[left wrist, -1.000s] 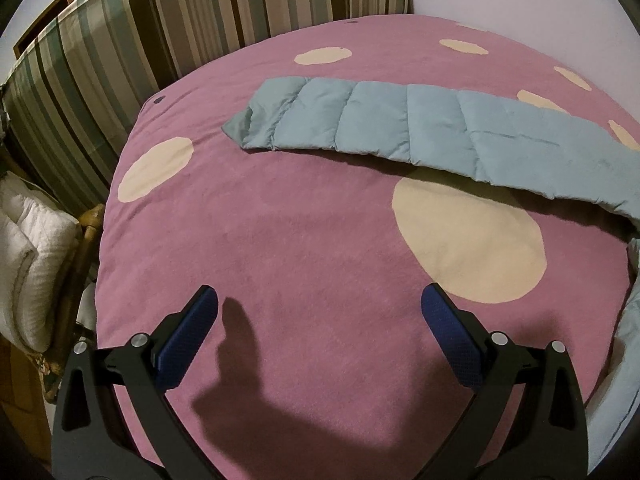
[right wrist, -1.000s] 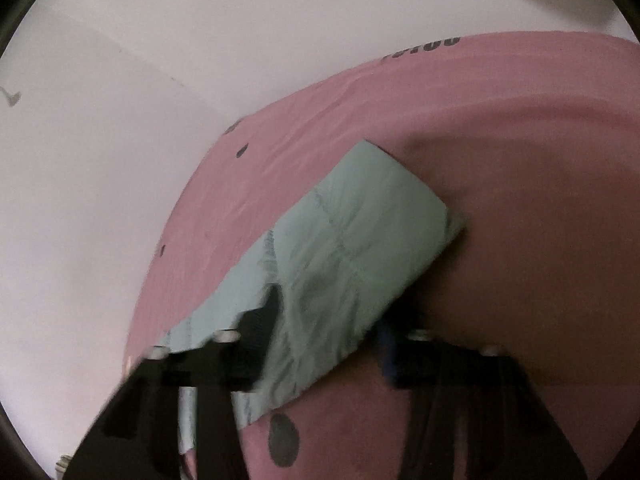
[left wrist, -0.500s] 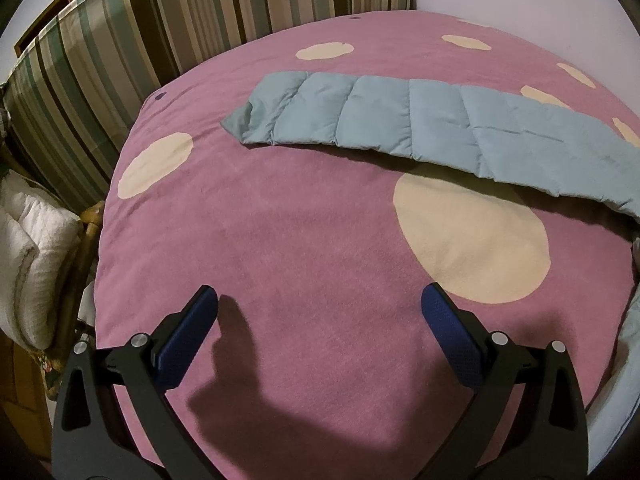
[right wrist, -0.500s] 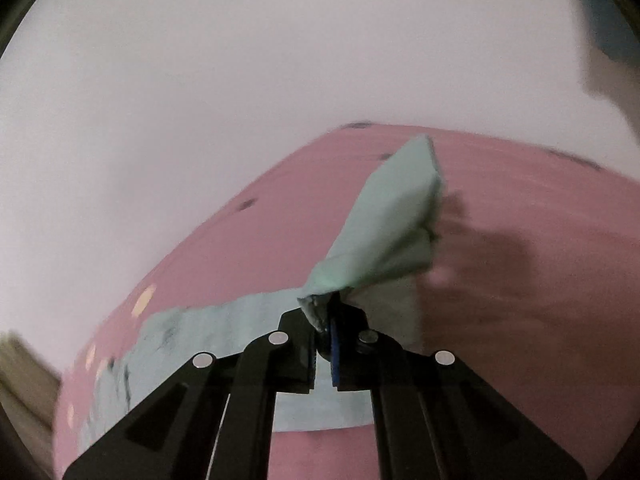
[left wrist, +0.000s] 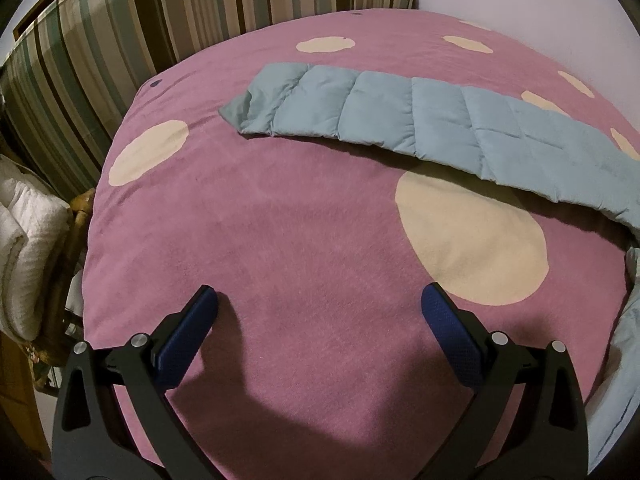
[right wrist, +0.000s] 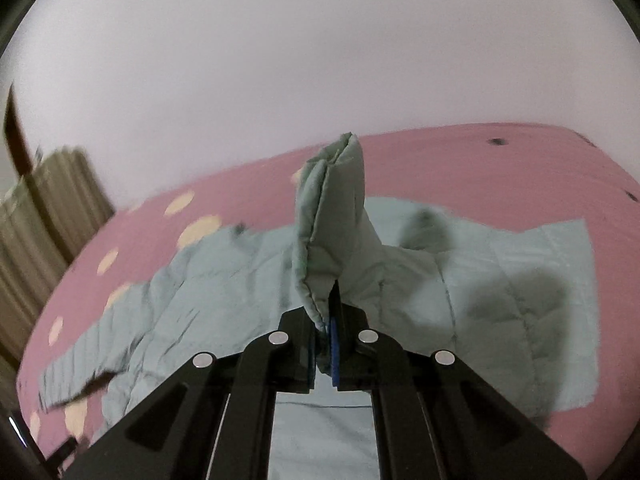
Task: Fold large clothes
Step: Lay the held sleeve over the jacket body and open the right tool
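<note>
A pale blue quilted puffer garment lies across the far half of the pink bedspread, one long sleeve stretched out toward the left. My left gripper hovers open above bare pink cover near the front, nothing between its blue pads. In the right wrist view my right gripper is shut on a bunched fold of the same garment, which stands up from the jaws. The rest of the garment spreads flat beneath.
The bedspread carries cream dots. A striped headboard cushion runs along the far left edge. A white folded quilt sits on a wooden chair at the left. A plain wall rises behind the bed.
My right gripper closed on the garment's end, lifted it and swung it across over the rest of the garment, rolling as it went. The left gripper stayed put.
</note>
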### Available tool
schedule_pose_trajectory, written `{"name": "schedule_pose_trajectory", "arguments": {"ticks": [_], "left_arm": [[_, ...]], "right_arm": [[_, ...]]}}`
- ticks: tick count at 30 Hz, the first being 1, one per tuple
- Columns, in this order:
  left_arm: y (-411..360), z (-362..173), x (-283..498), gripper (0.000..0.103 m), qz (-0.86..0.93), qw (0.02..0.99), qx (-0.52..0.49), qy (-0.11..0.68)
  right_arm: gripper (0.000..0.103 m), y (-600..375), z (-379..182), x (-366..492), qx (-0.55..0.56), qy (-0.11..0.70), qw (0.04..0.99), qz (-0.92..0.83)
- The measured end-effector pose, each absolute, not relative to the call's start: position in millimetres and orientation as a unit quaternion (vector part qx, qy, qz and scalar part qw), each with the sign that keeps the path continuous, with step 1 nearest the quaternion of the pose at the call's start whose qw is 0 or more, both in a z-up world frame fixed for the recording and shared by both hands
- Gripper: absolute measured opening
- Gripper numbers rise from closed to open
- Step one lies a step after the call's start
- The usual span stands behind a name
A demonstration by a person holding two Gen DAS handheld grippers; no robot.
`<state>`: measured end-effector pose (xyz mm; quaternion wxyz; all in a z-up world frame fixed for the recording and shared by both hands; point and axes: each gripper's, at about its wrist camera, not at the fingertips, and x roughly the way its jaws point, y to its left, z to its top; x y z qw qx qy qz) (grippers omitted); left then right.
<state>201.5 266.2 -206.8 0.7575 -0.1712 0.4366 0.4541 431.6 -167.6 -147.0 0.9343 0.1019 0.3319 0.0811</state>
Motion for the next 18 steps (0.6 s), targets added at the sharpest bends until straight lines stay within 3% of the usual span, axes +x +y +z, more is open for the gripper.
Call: {"name": "schedule_pose_trajectory", "arguments": {"ticks": [13,16,18], "left_arm": [[265.6,-208.1,201.7,0.101,0.453,0.758,-0.175,0.436],[265.4,-208.2,202.0,0.101,0.453,0.758,-0.175,0.436],[265.8,-208.1,201.5,0.101,0.453,0.758,-0.175,0.436]], "right_arm": [[0.006,-57.1,-202.7,454.9,0.008,0.424,0.892,0.157],[0.016,-51.9,-211.4,456.5,-0.006,0.439,0.884,0.157],[0.035,-47.9,-210.7,455.0,-0.012,0.441,0.882,0.166]]}}
